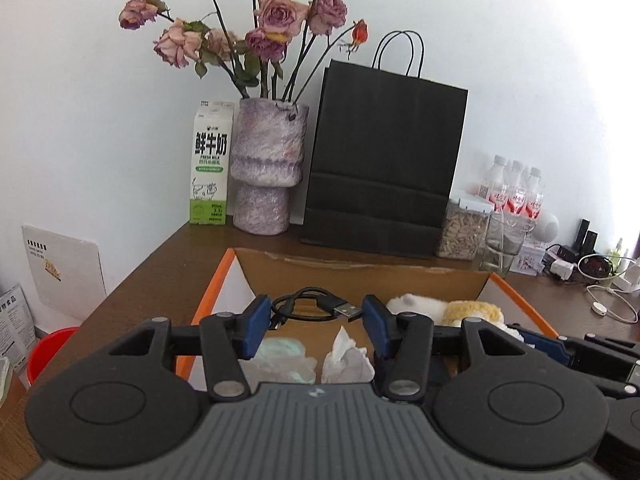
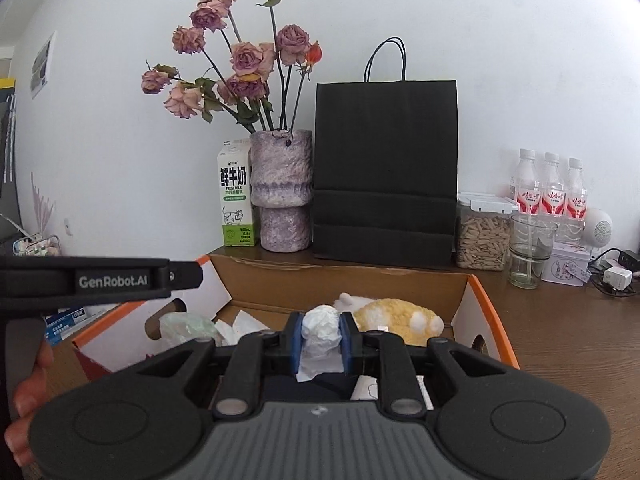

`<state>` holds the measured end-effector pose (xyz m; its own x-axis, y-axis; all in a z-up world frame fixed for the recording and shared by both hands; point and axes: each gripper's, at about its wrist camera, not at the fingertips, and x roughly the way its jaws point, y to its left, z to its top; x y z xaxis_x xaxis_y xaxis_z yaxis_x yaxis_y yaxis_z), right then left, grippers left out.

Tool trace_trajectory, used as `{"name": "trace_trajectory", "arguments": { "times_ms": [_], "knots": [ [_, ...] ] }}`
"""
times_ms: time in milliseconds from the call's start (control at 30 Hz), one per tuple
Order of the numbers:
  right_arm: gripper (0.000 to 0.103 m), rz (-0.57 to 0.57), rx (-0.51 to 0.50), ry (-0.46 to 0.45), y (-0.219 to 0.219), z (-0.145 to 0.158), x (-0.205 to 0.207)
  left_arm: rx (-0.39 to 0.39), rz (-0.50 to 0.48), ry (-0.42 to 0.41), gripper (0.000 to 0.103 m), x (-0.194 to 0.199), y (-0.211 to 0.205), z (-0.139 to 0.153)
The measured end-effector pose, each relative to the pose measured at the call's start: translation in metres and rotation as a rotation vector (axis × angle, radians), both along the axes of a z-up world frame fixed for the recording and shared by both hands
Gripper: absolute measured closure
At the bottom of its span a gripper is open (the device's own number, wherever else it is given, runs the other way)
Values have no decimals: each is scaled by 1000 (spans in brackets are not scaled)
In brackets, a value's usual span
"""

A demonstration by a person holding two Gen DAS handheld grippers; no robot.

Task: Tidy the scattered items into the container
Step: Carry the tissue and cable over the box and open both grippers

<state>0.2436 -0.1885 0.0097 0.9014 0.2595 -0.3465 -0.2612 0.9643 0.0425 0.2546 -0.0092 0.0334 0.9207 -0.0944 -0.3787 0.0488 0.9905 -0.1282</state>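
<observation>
The left gripper [image 1: 316,320] is hovering over an open cardboard box [image 1: 360,268] with orange edges and white outer walls. Its blue-padded fingers [image 1: 256,326] are standing about half apart, and a glossy black cable [image 1: 308,306], loosely coiled with a metal USB plug, is sitting between the tips; whether the pads are pressing on it cannot be told. Below them, crumpled white tissues [image 1: 344,360] are lying in the box.

The right gripper [image 2: 320,338] is pinching a wrinkled white tissue wad [image 2: 320,328] between narrowly set blue pads, the wad bulging above the fingertips over the box. Just beyond it, a fuzzy yellow and white plush toy [image 2: 394,314] is resting inside, near the right wall.

Behind the box on the brown wooden table [image 2: 560,340], a matte black paper bag [image 2: 384,168], a rough mottled purple vase [image 2: 280,192] of dried roses and a milk carton [image 2: 236,196] are standing against the wall.
</observation>
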Motion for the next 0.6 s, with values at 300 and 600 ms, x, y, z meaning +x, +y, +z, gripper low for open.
{"name": "trace_trajectory", "arguments": {
  "times_ms": [300,600],
  "knots": [
    [85,-13,3,24,-2,-11,1,66,-6,-7,51,-5,-13,-12],
    [85,-21,-2,28,-3,-13,2,74,-6,-1,51,-5,-14,-14]
  ]
}}
